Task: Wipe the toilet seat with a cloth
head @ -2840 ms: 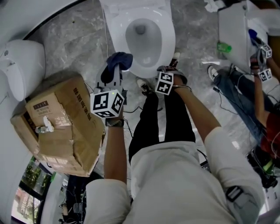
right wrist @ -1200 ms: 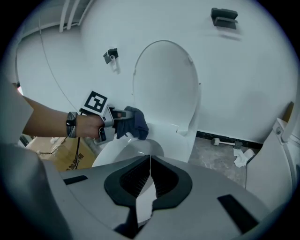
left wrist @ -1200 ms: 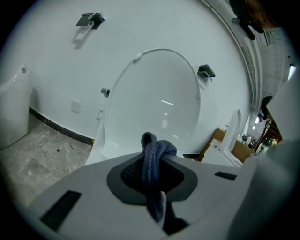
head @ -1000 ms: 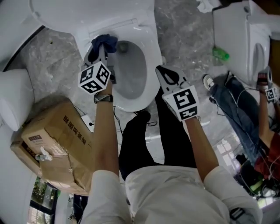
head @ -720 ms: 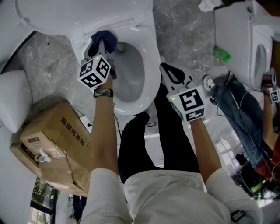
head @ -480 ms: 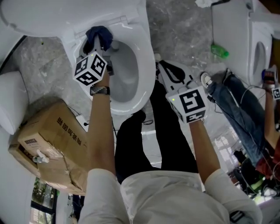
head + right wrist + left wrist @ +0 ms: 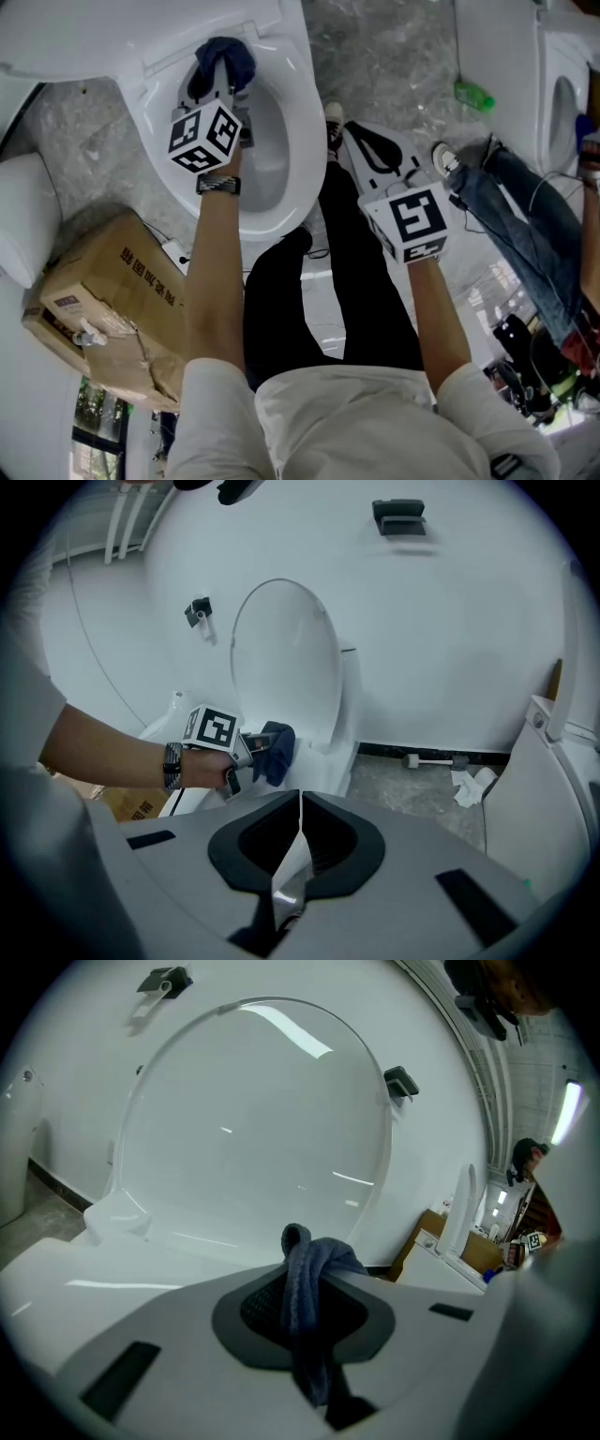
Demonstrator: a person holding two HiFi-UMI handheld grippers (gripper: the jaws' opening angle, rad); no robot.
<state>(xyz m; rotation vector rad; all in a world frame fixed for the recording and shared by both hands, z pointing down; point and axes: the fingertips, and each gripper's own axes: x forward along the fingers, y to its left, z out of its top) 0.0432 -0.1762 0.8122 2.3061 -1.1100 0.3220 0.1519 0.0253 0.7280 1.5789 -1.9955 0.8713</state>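
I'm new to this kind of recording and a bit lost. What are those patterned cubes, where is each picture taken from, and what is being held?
A person holds a gripper in each hand; the cubes are part of them. One camera sits on the person's head, looking down; two ride on the grippers. The left gripper is shut on a dark blue cloth at the back of the toilet seat. The right gripper hangs shut, empty. A cardboard box lies on the floor.

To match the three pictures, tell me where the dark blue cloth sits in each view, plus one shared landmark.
Head view: cloth upper left, at the seat's back end.
Left gripper view: bottom centre, between the jaws.
Right gripper view: left of centre.
Shared landmark: raised toilet lid.
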